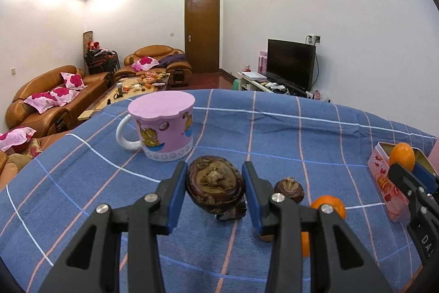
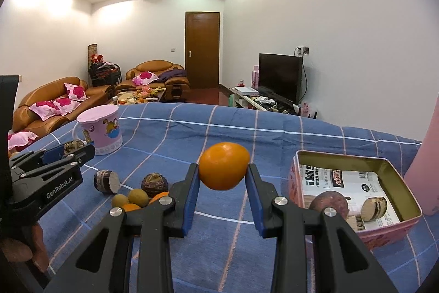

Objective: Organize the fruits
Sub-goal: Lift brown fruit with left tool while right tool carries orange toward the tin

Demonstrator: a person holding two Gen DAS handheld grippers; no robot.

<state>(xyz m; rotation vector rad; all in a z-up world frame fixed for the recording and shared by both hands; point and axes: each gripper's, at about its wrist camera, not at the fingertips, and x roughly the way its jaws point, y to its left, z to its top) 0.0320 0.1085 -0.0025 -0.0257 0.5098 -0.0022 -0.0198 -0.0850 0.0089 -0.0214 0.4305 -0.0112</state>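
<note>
My left gripper (image 1: 215,184) is shut on a dark brown water chestnut (image 1: 215,187) and holds it above the blue checked cloth. It shows in the right wrist view (image 2: 72,148) too. My right gripper (image 2: 222,173) is shut on an orange (image 2: 223,165), held in the air left of the open pink tin (image 2: 354,199). The tin holds a round purple-brown fruit (image 2: 329,203) on printed paper. On the cloth lie a second chestnut (image 2: 154,184), a cut chestnut piece (image 2: 106,181), two small tan fruits (image 2: 129,198) and orange fruit (image 1: 329,206).
A pink cartoon mug (image 1: 162,125) with a lid stands at the back left of the table. A tall pink object (image 2: 428,164) rises right of the tin. Sofas, a cluttered coffee table, a door and a TV are beyond the table.
</note>
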